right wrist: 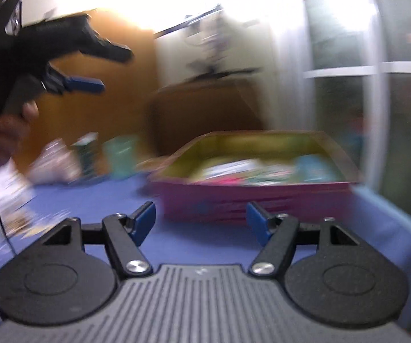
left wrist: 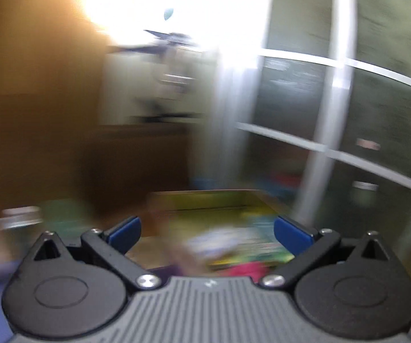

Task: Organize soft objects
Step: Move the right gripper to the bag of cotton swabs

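Observation:
Both views are motion-blurred. A pink box (right wrist: 251,200) with a yellow-green inside holds several colourful soft items (right wrist: 242,173) on a blue cloth. My right gripper (right wrist: 201,223) is open and empty, low over the cloth just in front of the box. My left gripper (left wrist: 206,233) is open and empty, held up in the air above the box (left wrist: 219,200); it also shows in the right wrist view (right wrist: 91,68) at upper left, held by a hand.
The blue cloth (right wrist: 96,197) covers the table. Blurred light and green packets (right wrist: 85,157) lie at the back left. A brown cabinet (right wrist: 125,91) stands behind, and a window with white frames (right wrist: 377,68) is on the right.

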`<state>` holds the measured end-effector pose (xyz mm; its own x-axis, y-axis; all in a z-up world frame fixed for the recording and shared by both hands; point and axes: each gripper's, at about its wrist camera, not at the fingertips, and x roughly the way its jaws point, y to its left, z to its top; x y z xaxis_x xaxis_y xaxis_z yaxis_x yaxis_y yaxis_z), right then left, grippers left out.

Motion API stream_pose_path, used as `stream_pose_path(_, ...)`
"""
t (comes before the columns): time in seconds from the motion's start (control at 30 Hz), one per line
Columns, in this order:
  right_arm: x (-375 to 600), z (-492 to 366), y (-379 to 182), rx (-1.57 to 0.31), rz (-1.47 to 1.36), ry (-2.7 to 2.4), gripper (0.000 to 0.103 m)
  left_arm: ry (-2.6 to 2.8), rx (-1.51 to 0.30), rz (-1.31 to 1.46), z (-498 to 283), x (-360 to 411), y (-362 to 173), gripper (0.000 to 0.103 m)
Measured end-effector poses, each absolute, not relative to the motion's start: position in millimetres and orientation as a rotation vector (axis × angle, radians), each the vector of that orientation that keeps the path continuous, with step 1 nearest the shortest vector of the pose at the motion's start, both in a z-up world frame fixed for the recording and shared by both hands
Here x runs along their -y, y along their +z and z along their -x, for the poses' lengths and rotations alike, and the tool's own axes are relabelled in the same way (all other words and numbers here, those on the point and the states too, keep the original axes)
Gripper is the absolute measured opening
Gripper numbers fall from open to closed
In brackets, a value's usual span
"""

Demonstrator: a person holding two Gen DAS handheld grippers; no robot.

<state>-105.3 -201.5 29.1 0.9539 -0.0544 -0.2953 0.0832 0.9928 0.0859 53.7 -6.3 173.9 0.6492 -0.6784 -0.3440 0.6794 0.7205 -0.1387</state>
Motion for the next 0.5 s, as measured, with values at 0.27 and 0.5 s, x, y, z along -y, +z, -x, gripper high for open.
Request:
stream_pose_path(0.27, 89, -1, 11, -0.505, -0.001, 0.468, 0.072, -0.335, -0.5, 0.049, -14, -167, 137, 0.102)
stream_pose_path(0.5, -12, -65, 2, -0.554, 0.095, 0.654, 0.083, -0.279, -0.566, 0.118, 5, -189, 91, 0.102)
